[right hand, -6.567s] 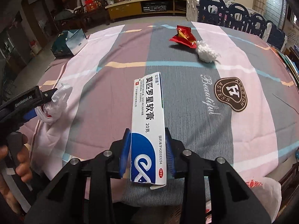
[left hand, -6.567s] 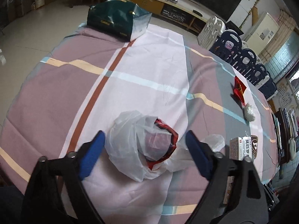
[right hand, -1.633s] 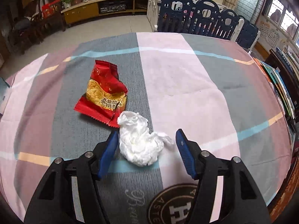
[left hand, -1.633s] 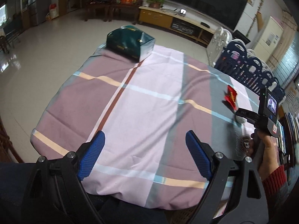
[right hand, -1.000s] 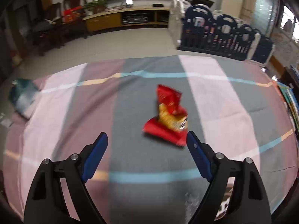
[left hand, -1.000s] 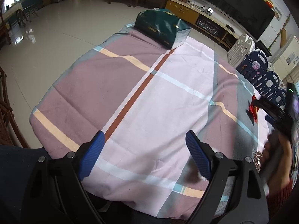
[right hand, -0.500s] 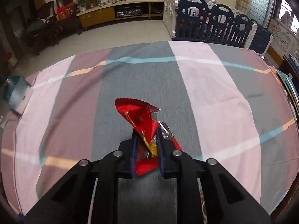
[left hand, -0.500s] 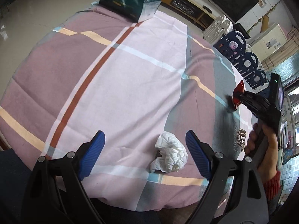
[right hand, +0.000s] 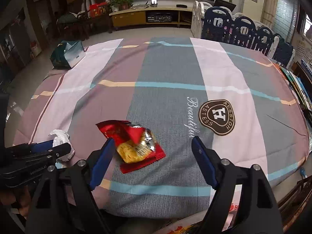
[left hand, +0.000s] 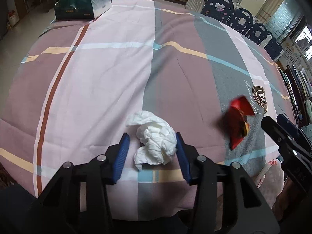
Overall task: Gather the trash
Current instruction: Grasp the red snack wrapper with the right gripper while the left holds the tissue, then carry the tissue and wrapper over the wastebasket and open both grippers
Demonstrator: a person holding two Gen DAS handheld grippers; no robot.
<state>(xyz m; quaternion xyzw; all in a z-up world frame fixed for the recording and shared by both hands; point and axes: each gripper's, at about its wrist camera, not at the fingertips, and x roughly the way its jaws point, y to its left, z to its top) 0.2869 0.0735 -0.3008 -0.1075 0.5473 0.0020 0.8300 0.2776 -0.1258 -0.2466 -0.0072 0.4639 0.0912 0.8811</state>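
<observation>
Task seemed partway: two pieces left on the cloth [right hand: 171,74] at the near edge. Left gripper [left hand: 152,152] just closing around the tissue [left hand: 156,138]; right pad touched it, left pad a gap off, not yet clamped. Right gripper [right hand: 151,159] just opened, wrapper [right hand: 134,144] loose beneath its jaws. Farther off, bare cloth, nothing in the way. Far left, a green box [left hand: 81,3].

Your table [left hand: 117,62]: crumpled tissue [left hand: 156,138] near its front edge, between your left gripper's [left hand: 152,152] fingers. Snack wrapper [right hand: 134,144] to the tissue's right, ahead of your right gripper [right hand: 152,161]. Gift bag [left hand: 81,2] at the far left corner.
</observation>
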